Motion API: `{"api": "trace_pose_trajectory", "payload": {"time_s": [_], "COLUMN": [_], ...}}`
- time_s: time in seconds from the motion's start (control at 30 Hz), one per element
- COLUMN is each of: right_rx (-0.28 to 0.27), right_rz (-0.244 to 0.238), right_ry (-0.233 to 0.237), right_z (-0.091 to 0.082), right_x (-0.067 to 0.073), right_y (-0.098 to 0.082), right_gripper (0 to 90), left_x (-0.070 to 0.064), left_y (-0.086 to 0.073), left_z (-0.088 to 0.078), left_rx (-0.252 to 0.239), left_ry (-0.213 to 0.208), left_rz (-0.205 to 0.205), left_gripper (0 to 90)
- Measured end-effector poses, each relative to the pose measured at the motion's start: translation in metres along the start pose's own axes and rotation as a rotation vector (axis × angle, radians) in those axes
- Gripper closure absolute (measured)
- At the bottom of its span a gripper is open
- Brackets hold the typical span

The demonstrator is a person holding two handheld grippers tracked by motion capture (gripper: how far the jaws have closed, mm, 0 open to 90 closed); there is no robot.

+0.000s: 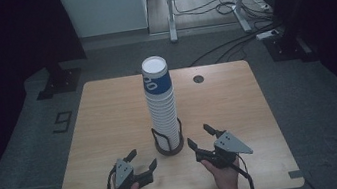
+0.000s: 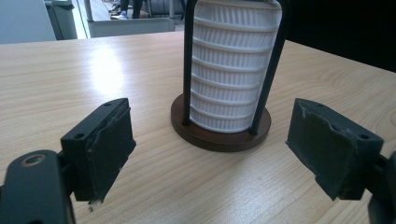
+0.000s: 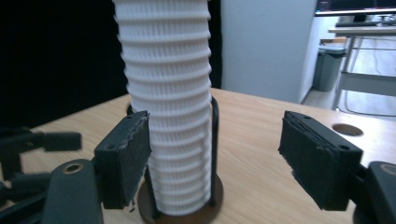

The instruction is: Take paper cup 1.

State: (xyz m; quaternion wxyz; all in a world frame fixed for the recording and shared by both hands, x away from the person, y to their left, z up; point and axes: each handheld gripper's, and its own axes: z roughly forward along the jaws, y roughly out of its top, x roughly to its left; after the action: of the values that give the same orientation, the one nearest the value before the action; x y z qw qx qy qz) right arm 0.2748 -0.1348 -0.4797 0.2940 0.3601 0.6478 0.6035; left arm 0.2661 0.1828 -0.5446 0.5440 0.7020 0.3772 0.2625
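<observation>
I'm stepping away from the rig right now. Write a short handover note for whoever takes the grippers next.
Left gripper: open, empty, near the table's front edge, left of the holder.
Right gripper: open, empty, right of the holder, touching nothing.
Cups: a tall stack of cups stands upright in the black wire holder; the top cup has a blue band.
Done: both grippers flank the stack.
Left: probably grip the stack and take cups off. None is out yet.
</observation>
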Motion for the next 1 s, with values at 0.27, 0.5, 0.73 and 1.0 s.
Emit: {"api": "trace_pose_trajectory", "payload": {"time_s": [0.27,0.5,0.73,1.0], "right_rx": [-0.014,-0.038,-0.064,-0.079], "right_rz": [-0.002,-0.034,-0.029,-0.009], "right_ry": [0.054,0.059,0.082,0.109], "right_z": [0.003,0.009,0.01,0.014], "right_x": [0.004,0.01,0.008,0.003], "right_y": [0.028,0.055,0.076,0.094], "right_gripper": [19.0,15.2,15.5,12.9], "left_x": [0.0,0.0,0.0,-0.001], "left_y": [0.0,0.0,0.0,0.0], "left_z": [0.0,0.0,0.0,0.0], "left_rx": [0.0,0.0,0.001,0.004], "left_ry": [0.0,0.0,-0.002,-0.002], "left_rz": [0.003,0.003,0.006,0.01], "left_gripper": [14.1,14.2,14.2,14.2]}}
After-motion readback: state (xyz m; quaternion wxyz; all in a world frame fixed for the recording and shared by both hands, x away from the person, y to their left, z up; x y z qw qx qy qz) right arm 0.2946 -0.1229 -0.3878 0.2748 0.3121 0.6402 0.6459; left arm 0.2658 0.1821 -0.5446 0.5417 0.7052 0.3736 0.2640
